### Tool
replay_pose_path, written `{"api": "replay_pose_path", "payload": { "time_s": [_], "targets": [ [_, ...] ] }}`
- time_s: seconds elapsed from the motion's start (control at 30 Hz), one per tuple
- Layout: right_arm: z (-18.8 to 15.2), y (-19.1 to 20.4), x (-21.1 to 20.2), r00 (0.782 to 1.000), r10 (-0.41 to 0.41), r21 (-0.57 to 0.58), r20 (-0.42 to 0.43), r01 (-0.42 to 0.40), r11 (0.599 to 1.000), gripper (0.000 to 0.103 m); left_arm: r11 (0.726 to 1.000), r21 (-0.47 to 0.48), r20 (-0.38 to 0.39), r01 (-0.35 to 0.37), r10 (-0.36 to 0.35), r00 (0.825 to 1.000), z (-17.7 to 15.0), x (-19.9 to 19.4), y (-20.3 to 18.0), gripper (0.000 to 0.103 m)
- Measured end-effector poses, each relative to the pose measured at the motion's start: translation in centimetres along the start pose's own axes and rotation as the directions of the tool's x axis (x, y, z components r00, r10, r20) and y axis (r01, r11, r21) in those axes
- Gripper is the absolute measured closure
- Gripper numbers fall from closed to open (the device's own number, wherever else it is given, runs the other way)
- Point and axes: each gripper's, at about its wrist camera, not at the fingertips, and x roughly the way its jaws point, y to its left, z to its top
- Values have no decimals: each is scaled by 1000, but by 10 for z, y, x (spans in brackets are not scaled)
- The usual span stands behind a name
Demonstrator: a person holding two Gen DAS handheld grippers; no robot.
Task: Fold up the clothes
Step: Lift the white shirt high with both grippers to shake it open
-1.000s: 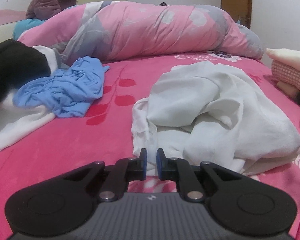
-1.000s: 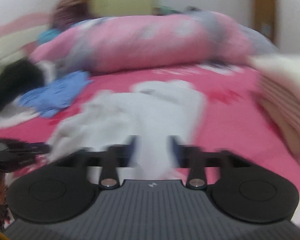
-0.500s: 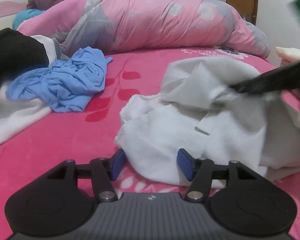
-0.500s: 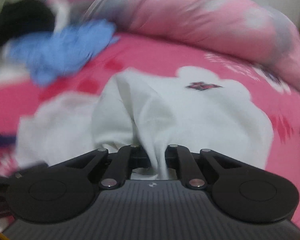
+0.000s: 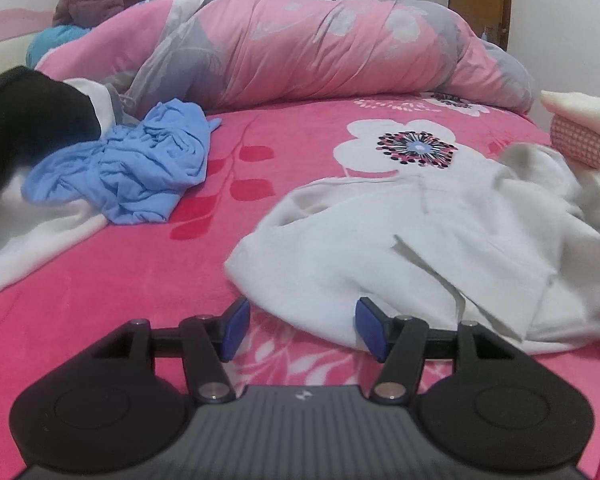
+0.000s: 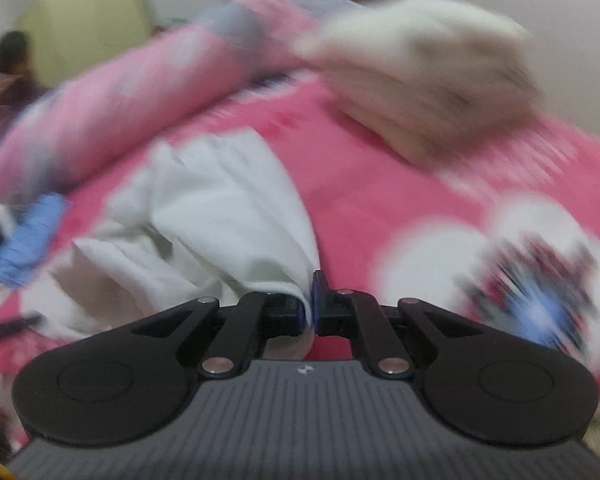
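My right gripper [image 6: 310,312] is clenched on a bunched edge of the soft white cotton garment [image 5: 420,248]. My left gripper [image 5: 298,326] stands released, its blue pads [image 5: 236,326] straddling the garment's near hem without pressing. The garment stretches away rightward from that hem across the pink floral blanket [image 5: 140,280], so my left is nearer its free end.

Soft even indoor light, fisheye edges, right view motion-blurred
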Motion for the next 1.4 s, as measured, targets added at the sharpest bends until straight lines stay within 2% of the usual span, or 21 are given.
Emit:
{"api": "replay_pose_path", "payload": {
  "time_s": [0.07,0.17,0.2,0.23,0.3,0.37,0.47,0.53,0.6,0.67,0.73,0.8,0.87,0.9,0.97,1.07,1.13,1.17,1.23,1.37,1.4],
  "targets": [
    [-17,-23,-6,997,-74,45,-3,74,996,97,1000,12,6,-13,13,1000,1,-5,-2,37],
    [-27,-47,-20,994,-103,129,35,98,987,94,999,41,37,-30,29,999,6,-14,-9,30],
    [-28,-51,-25,993,-109,140,55,100,985,90,998,51,51,-36,33,998,8,-18,-12,29],
    [-27,-52,-30,988,-128,134,86,116,984,84,997,62,64,-41,37,997,10,-21,-15,28],
    [-21,-42,-38,972,-171,77,160,160,984,79,995,84,94,-46,39,995,14,-28,-22,27],
    [-14,-31,-45,950,-203,20,236,204,979,75,994,106,124,-36,23,992,17,-34,-29,20],
    [-3,-6,-50,921,-169,-126,351,225,966,71,989,145,142,-7,-14,990,19,-37,-42,19],
    [6,13,-49,895,-163,-217,415,272,938,55,985,175,147,14,-41,988,19,-38,-52,18],
    [15,25,-45,854,-199,-263,481,357,896,46,979,202,152,32,-63,986,22,-37,-59,18],
    [24,25,-43,817,-261,-249,515,434,866,38,974,223,165,48,-86,983,27,-36,-65,18],
    [33,14,-39,795,-341,-201,501,491,848,23,969,237,181,65,-110,977,37,-32,-71,16],
    [36,-2,-30,766,-445,-168,464,569,805,14,964,252,186,91,-140,973,47,-26,-78,15],
    [37,-23,-15,793,-500,-178,348,580,795,12,955,268,180,127,-179,967,59,-16,-87,15],
    [36,-36,-8,829,-496,-177,258,545,819,12,949,277,170,151,-203,964,64,-10,-92,15],
    [33,-63,-3,901,-423,-127,97,433,893,12,933,298,146,200,-251,957,73,1,-104,15],
    [28,-96,-11,967,-250,-18,-52,249,968,12,898,371,129,236,-302,945,83,15,-125,15],
    [25,-100,-32,985,-168,-38,-41,166,985,12,868,437,124,237,-319,940,86,24,-140,15],
    [25,-97,-43,988,-153,-99,-10,151,984,12,851,469,121,236,-327,937,88,28,-147,15],
    [21,-84,-67,990,-127,-270,62,139,953,7,823,520,123,231,-340,933,90,37,-163,15],
    [31,-61,-74,992,-26,-426,127,78,901,5,763,609,127,214,-360,924,96,55,-195,15],
    [34,-54,-69,991,15,-425,134,44,904,5,751,627,127,207,-361,924,97,60,-203,15]
  ]
}}
